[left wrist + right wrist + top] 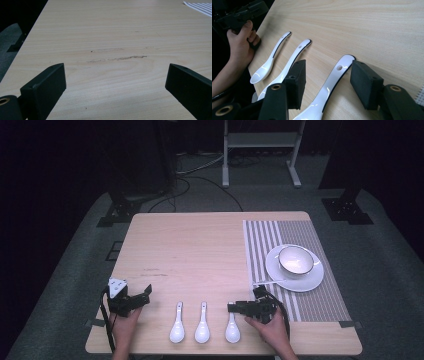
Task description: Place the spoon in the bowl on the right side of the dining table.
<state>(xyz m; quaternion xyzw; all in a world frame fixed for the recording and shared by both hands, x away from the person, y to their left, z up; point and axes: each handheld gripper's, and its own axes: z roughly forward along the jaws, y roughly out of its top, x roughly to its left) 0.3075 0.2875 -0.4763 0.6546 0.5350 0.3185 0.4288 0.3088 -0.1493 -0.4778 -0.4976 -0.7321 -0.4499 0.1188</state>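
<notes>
The light wood-grain table (200, 250) stands on grey carpet in a dark room, with a white metal stand (262, 150) behind it and black equipment bases at the far corners. A faint dark scuff mark (117, 58) runs across the tabletop left of centre. A grey-and-white striped placemat (300, 270) covers the right side of the table and carries a white round saucer (295, 275) holding a white bowl with a thin dark rim (296, 259).

Three white ceramic soup spoons lie side by side along the near edge, handles pointing away from the person: the left spoon (177, 325), the middle spoon (202, 324) and the right spoon (232, 325), set apart and not touching.

The person's left hand (125, 325) rests at the near left corner, holding the left tongs (142, 296) angled up and to the right over bare wood. Those tongs are released, jaws wide, nothing between them.

The right hand (270, 327) holds the right tongs (232, 308) level, pointing left just above the table. In the right gripper view its jaws straddle the handle of the right spoon (329, 85), one on each side, with visible gaps; the pads are not pressing on it. The spoon lies flat on the table.
</notes>
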